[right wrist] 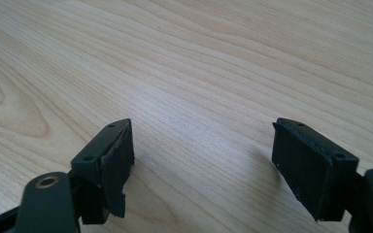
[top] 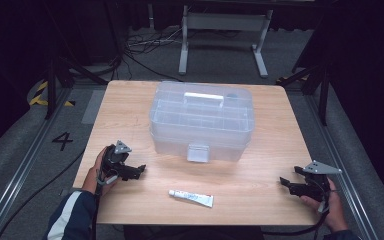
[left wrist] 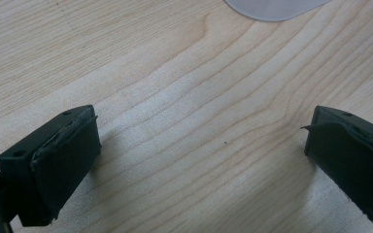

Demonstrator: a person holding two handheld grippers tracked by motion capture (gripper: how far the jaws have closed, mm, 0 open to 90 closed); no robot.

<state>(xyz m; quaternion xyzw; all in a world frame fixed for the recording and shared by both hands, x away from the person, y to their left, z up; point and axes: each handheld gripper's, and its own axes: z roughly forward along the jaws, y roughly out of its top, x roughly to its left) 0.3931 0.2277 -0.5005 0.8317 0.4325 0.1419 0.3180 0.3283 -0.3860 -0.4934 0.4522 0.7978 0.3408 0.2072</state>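
Clear, colourless box (top: pixel 201 120), white tube (top: pixel 191 198), black grippers — all on a pale wood-grain table (top: pixel 260 185).

The clear plastic box (top: pixel 202 121) fills the middle of the desk (top: pixel 270 125), reaching almost to the far edge, and blocks any straight pass across the centre. Bare strips of desk run along its left and right sides. The near half is mostly free: only the small tube (top: pixel 191 198) lies there, near the near edge and well apart from the box. The left tool (top: pixel 136 171) near the left edge and the right tool (top: pixel 287 183) near the right edge each stand open over bare wood.
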